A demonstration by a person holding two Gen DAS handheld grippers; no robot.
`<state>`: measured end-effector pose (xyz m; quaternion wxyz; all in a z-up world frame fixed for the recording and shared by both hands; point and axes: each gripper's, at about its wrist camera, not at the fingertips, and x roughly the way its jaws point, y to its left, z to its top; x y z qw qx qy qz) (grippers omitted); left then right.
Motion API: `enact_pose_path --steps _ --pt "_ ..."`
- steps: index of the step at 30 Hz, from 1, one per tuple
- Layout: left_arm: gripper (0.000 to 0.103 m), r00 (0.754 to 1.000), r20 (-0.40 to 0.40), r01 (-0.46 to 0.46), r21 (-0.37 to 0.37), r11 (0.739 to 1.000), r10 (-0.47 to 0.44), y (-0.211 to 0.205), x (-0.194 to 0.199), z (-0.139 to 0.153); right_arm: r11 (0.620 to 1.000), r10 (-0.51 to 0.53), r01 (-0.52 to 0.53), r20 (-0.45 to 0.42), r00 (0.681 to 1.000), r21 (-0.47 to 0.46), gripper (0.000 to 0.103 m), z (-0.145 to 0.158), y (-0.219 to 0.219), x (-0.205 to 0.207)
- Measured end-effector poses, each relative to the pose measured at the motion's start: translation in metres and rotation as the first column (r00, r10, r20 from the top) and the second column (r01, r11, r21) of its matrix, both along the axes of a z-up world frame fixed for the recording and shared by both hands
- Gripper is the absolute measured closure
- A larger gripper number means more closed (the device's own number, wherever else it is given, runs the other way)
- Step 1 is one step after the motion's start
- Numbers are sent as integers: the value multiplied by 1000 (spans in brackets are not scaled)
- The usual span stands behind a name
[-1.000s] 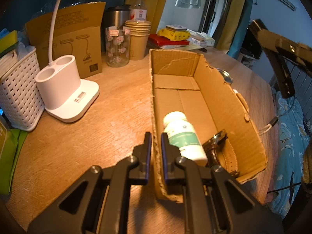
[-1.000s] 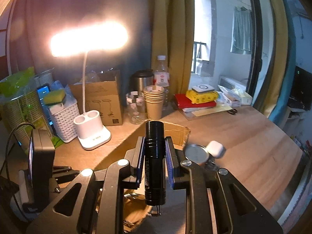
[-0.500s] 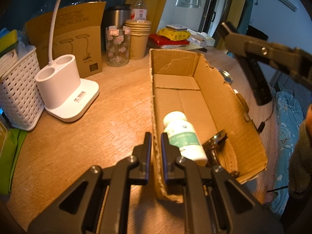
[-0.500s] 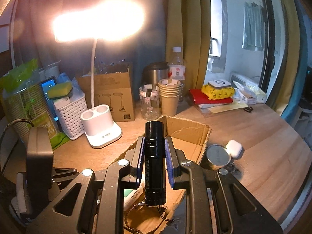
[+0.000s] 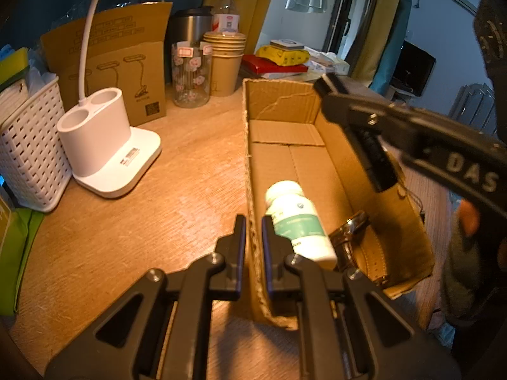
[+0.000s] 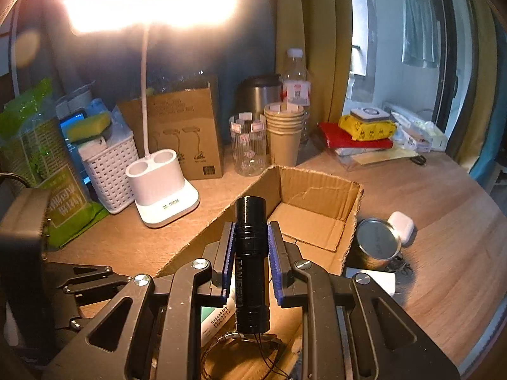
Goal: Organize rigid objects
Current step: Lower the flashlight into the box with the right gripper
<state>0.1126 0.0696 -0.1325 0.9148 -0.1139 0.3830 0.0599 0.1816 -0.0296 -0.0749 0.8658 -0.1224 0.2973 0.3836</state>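
An open cardboard box [image 5: 285, 133] lies on the wooden table; it also shows in the right wrist view [image 6: 317, 196]. Inside it lie a white pill bottle with a green label [image 5: 299, 224] and a wristwatch [image 5: 351, 228]. My left gripper [image 5: 253, 231] is shut on the box's left wall. My right gripper [image 6: 252, 237] is shut on a black flashlight [image 6: 252, 262] and holds it above the box's near end. From the left wrist view the right gripper [image 5: 377, 145] and flashlight [image 5: 378, 164] hang over the box's right wall.
A white lamp base [image 5: 104, 148], white basket [image 5: 28, 145], brown carton [image 5: 120, 69], glass jar [image 5: 191, 76] and paper cups [image 5: 225, 63] stand at the back left. A round tin [image 6: 377, 247] and white earbud case [image 6: 401, 224] lie right of the box.
My right gripper has carried the flashlight leftward and forward, from beside the box to over its near end. My left gripper has stayed clamped on the box wall.
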Motion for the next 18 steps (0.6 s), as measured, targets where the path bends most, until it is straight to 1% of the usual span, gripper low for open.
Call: enact_pose_path --steps 11,18 --pt "93 1000 -1 2 1 1000 -2 0 0 0 995 -44 38 -66 997 -89 81 -25 9 11" --pt "93 1000 -6 1 -1 1000 -1 0 0 -3 988 -51 40 -68 996 -149 81 -27 14 8"
